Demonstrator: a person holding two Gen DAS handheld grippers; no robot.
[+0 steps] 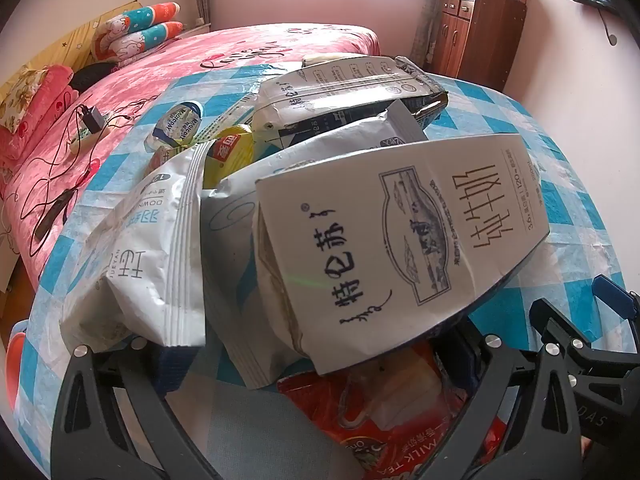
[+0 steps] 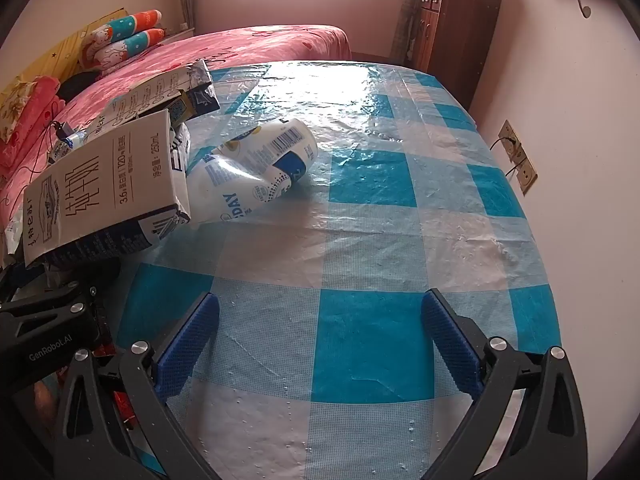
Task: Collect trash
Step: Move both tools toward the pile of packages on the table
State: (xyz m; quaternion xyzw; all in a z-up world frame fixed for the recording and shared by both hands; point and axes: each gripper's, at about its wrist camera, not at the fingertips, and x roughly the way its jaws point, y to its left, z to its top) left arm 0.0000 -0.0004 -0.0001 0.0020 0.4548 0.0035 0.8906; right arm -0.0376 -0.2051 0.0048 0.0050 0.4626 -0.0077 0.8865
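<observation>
A heap of trash lies on the blue-and-white checked table. A white milk carton lies on top; it also shows in the right wrist view. A white wipes pack, a red milk-tea wrapper, a second carton and a small bottle lie around it. My left gripper stands wide apart around the heap's near end, its fingertips hidden under the trash. A crushed white-and-blue bottle lies alone. My right gripper is open and empty above the cloth.
A pink bed with pillows and a charger with cables lies behind the table. A wooden cabinet stands at the back right. Wall sockets sit on the right wall.
</observation>
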